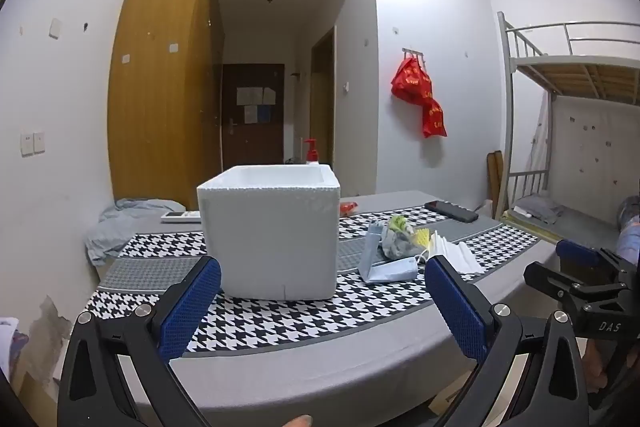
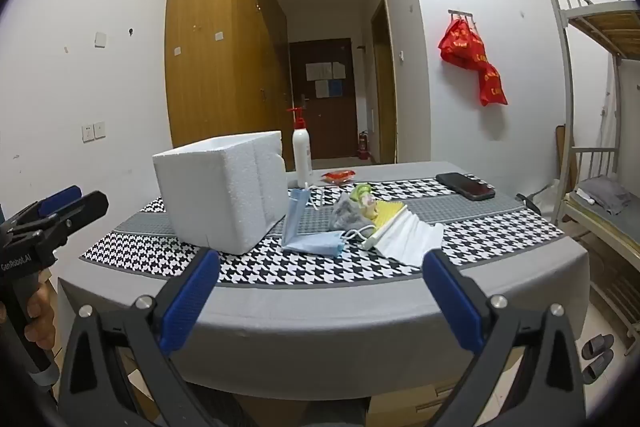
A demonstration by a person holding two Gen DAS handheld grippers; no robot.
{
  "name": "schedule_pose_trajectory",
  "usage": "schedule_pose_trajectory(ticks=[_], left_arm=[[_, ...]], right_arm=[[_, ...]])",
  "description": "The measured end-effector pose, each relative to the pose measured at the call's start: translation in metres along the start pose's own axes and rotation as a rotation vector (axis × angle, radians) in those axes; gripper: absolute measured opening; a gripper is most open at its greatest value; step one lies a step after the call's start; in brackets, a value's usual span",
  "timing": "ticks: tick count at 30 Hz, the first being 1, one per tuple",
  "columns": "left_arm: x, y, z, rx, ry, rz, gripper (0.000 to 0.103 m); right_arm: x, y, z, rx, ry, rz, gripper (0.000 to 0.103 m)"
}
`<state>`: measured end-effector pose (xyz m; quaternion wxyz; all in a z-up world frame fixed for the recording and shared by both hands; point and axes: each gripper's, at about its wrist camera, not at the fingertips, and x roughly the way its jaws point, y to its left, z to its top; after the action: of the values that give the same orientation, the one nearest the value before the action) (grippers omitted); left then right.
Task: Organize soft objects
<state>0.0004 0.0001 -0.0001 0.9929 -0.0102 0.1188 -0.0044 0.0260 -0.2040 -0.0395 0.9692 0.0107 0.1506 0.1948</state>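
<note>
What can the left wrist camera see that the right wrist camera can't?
Only the left wrist view looks into the open top of the white foam box, and it shows rumpled grey cloth at the table's far left corner. Only the right wrist view shows the whole white pump bottle, a red fire extinguisher by the door, and slippers on the floor. Both show the box, the blue face mask, the white folded cloth, the black phone, the red bag on the wall, and both claws, left and right, open and empty.
</note>
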Motion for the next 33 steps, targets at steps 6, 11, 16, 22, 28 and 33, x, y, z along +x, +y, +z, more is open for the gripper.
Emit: schedule_pose_trajectory(ticks=[6,11,16,22,28,33], left_arm=[[-0.002,0.009,0.001,-0.013,-0.002,-0.009,0.102],[0.0,0.003,0.0,-0.011,0.011,-0.015,0.102],[0.0,0.004,0.001,-0.023,0.015,-0.01,0.102],[0.003,0.001,0.003,-0.016,0.019,-0.008,0.102],[0.007,0.005,0.003,-0.024,0.019,0.024,0.102],[0.009,0.005,0.004,-0.031,0.026,0.01,0.102]], right_arm=[[0.0,0.001,0.001,0.004,-0.004,0.0,0.102],[0.001,-0.001,0.001,0.003,-0.007,-0.001,0.102],[0.002,-0.001,0.001,0.001,-0.005,-0.003,0.102],[-0.001,0.002,0.003,-0.005,-0.005,-0.003,0.102],[-0.002,0.0,0.003,-0.001,-0.01,-0.001,0.102],[-0.002,-0.002,0.003,0.002,-0.011,-0.002,0.102]])
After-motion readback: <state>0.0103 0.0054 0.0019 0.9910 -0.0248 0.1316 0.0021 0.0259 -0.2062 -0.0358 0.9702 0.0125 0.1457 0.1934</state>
